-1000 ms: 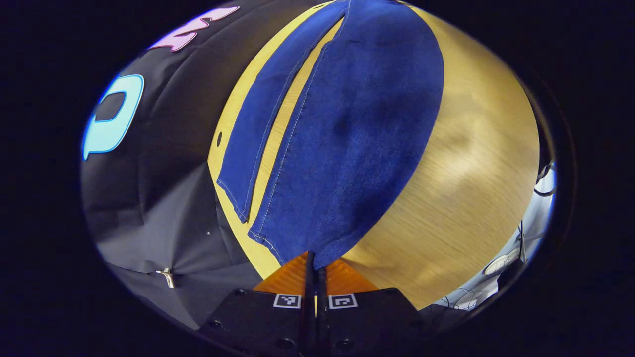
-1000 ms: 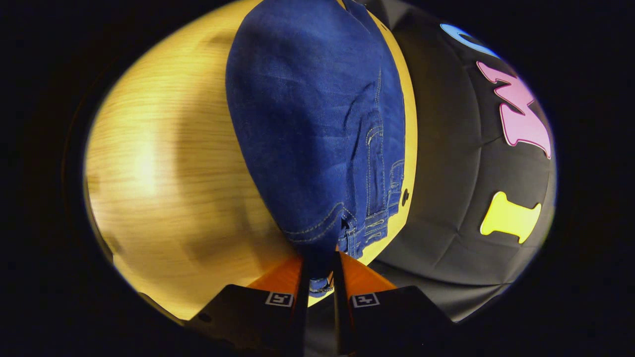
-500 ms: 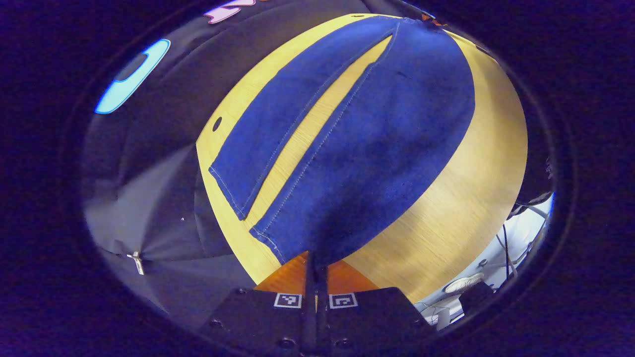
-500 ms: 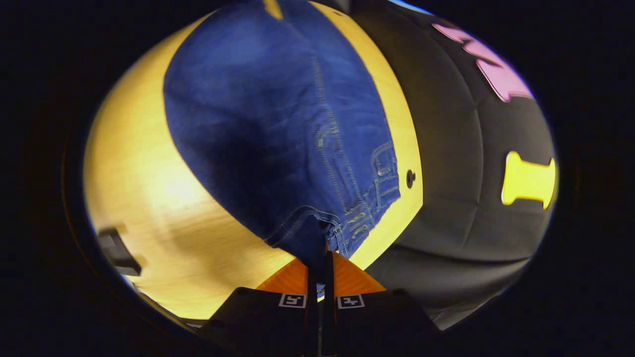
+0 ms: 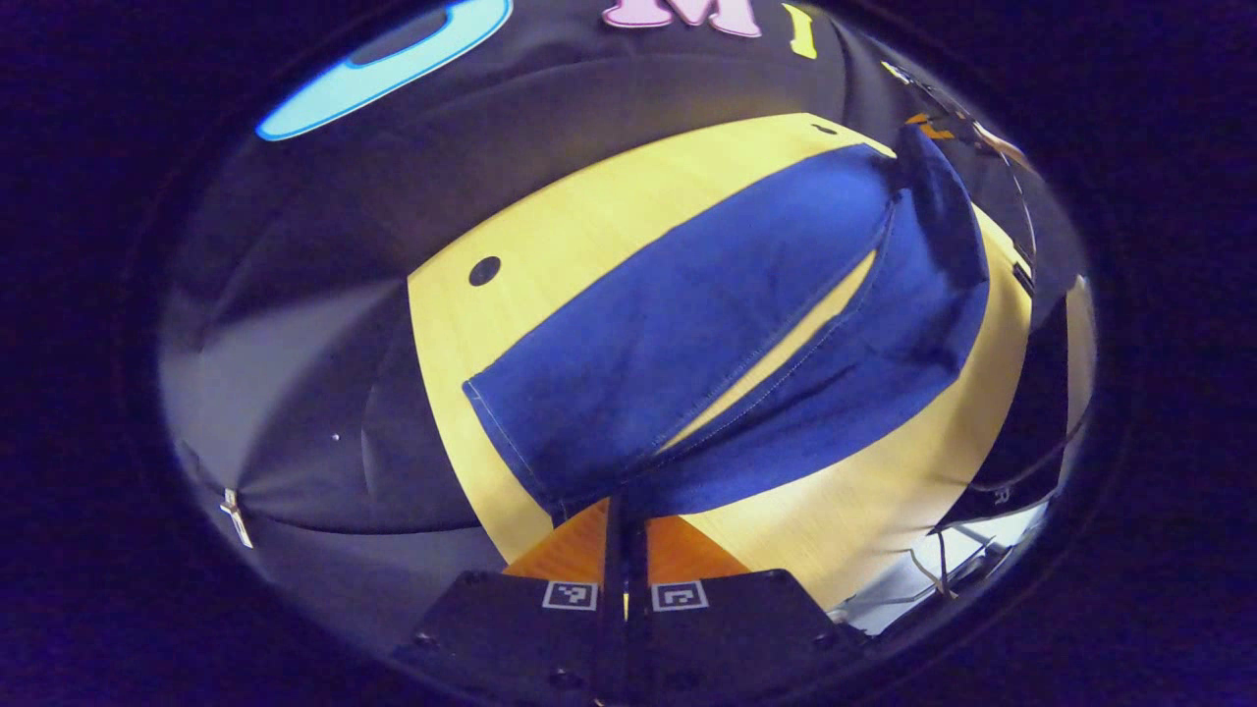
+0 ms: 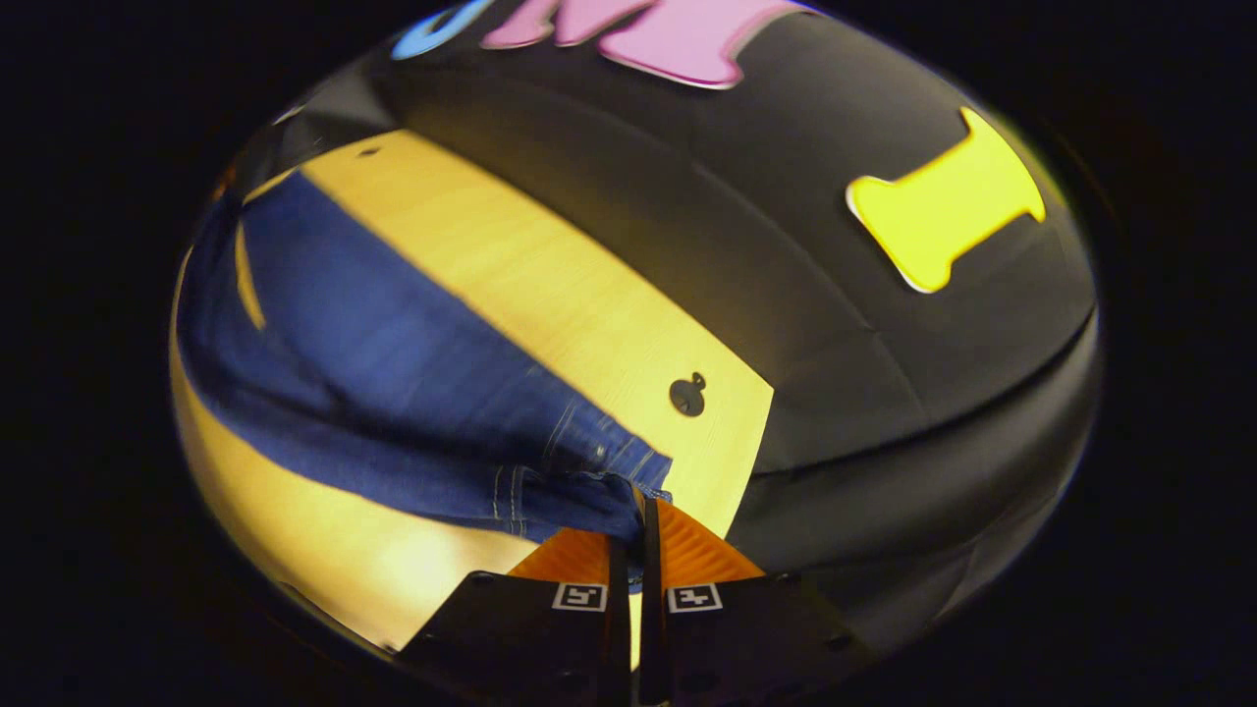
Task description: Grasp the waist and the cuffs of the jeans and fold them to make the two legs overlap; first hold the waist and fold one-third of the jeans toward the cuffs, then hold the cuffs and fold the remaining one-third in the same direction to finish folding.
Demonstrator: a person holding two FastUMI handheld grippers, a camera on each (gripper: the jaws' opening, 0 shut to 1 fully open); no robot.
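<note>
Blue jeans point(image 5: 727, 324) stretch across the light wooden table point(image 5: 560, 236). My left gripper point(image 5: 625, 511) is shut on the cuff of the near leg, which is lifted and swung over toward the far leg point(image 5: 648, 344); a narrow strip of table shows between the two legs. In the right gripper view the waist end of the jeans point(image 6: 412, 393) is raised, and my right gripper point(image 6: 636, 516) is shut on the waistband by the belt loops. At the far end of the jeans in the left gripper view, the other gripper point(image 5: 933, 133) shows small and dark.
The table has a round hole near each far corner point(image 5: 484, 270) point(image 6: 687, 395). Black booth cloth hangs close behind the table's far edge point(image 6: 786, 245). Cables lie on the floor beyond the table's near edge point(image 5: 982, 550).
Both grippers have lifted and swung toward the far side, carrying the near leg and waist side over toward the far leg. The gap between the legs has narrowed.
</note>
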